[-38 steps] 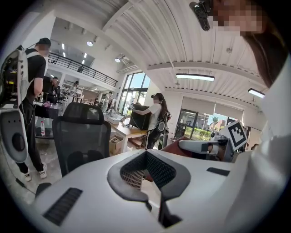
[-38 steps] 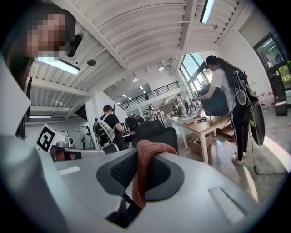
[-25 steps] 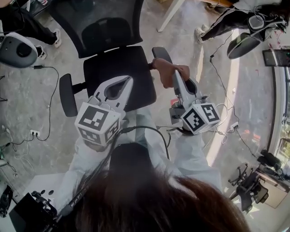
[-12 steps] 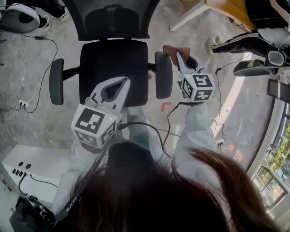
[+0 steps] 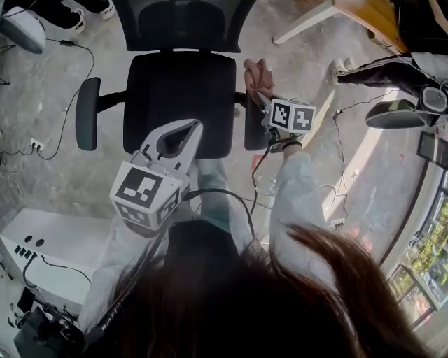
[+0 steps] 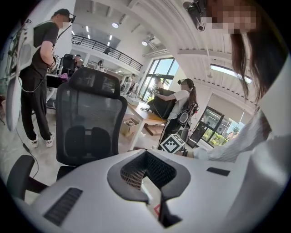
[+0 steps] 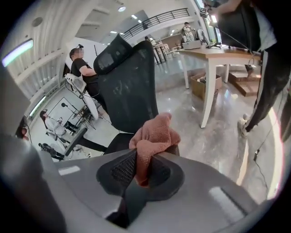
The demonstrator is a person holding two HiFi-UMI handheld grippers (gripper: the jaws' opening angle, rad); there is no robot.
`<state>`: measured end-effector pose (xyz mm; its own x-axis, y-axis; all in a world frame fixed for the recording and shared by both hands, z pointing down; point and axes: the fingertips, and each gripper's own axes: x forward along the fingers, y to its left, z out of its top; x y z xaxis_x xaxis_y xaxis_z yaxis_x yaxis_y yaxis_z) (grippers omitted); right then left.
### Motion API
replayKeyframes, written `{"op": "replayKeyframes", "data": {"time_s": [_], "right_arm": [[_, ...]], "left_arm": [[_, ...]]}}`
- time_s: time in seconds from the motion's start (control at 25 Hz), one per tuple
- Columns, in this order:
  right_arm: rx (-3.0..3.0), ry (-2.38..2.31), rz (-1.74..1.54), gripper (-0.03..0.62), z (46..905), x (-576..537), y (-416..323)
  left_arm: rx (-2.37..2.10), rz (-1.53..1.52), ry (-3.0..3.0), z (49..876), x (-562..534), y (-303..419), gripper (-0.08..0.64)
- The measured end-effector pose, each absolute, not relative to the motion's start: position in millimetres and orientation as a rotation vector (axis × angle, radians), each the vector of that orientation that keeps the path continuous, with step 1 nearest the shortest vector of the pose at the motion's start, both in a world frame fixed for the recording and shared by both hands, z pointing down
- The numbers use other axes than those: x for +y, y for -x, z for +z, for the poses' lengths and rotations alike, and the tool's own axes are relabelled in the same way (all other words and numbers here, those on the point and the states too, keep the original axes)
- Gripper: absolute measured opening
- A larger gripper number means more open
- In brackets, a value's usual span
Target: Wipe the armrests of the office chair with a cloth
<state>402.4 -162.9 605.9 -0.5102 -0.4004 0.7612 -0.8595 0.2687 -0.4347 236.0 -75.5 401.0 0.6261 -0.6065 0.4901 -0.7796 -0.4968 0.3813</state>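
Observation:
The black office chair (image 5: pixel 180 101) stands in front of me, its mesh back (image 6: pixel 91 120) upright. Its left armrest (image 5: pixel 87 113) is bare. My right gripper (image 5: pixel 257 94) lies over the rear part of the right armrest (image 5: pixel 253 133), shut on a pink-brown cloth (image 5: pixel 257 74). In the right gripper view the cloth (image 7: pixel 153 134) bunches up out of the closed jaws, above the armrest's end (image 7: pixel 175 148). My left gripper (image 5: pixel 192 130) hovers over the seat's front edge, shut with nothing in it; its pads (image 6: pixel 136 170) meet at the tip.
A white table leg (image 5: pixel 306 21) slants at the back right. A person's legs and shoes (image 5: pixel 378 68) are at the right. Cables (image 5: pixel 43 143) trail over the concrete floor on the left, and a white cabinet (image 5: pixel 59 245) stands at my lower left. Another person (image 6: pixel 38 68) stands behind the chair.
My right gripper with the cloth has shifted left, from beside the right armrest to over it. The left gripper has stayed above the seat front.

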Motion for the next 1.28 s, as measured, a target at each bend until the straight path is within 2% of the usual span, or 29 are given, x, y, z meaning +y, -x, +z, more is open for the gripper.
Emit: {"op": "replayKeyframes", "data": {"time_s": [0.76,0.96,1.28], "right_arm": [[-1.992,-1.315,1.442,0.033,591.3,-0.3,-415.4],[-2.012,-1.332,1.359,0.033,591.7,-17.0,-417.3],[-2.021,-1.319,1.329,0.032,608.3,-121.1,-416.0]], "left_arm": [[-0.923,0.426,-2.341,407.5,-70.3,-255.9,0.002],[-0.921,0.433,-2.335,409.9,-67.7,-253.2,0.002],[-1.024,0.444,-2.279,416.9,-73.3,-225.0,0.002]]}}
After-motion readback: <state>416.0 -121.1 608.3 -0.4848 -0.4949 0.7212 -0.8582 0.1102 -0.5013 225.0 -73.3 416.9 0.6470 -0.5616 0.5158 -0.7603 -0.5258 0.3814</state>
